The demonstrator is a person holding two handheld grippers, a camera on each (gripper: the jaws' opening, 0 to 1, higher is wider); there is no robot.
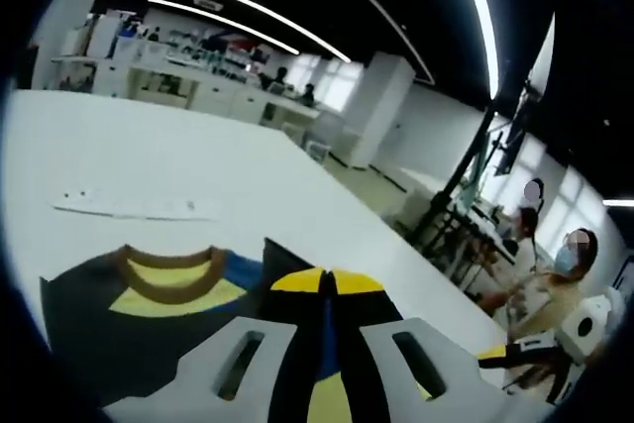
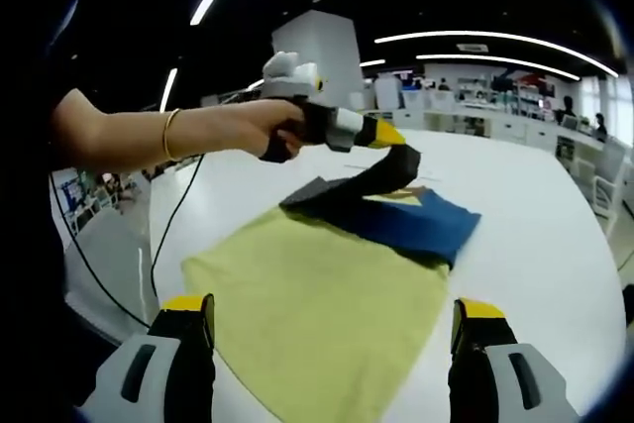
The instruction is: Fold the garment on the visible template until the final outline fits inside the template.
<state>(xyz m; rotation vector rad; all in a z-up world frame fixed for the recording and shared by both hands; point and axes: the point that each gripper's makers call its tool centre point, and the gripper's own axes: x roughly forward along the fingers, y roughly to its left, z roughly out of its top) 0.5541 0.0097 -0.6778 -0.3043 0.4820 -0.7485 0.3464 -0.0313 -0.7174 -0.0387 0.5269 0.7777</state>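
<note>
Yellow and navy shirt [image 2: 337,294] lies on the white table [image 2: 535,195]. My left gripper [image 2: 381,136] is clamped on a dark sleeve [image 2: 381,177], lifting it over the shirt. My right gripper [image 2: 332,329] hangs near the hem, jaws apart. I judge the sleeve fold is underway; next, lay it flat inward.

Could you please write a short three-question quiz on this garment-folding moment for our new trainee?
1. True or false: the left claw is shut on a dark part of the garment.
2. Multiple choice: the right claw is (A) open above the yellow fabric, (B) shut on the blue section, (C) shut on a cable.
3. Fill in: in the left gripper view, the garment's neckline trim is ____ in colour.

Key: 1 true. 2 A. 3 brown.
</note>
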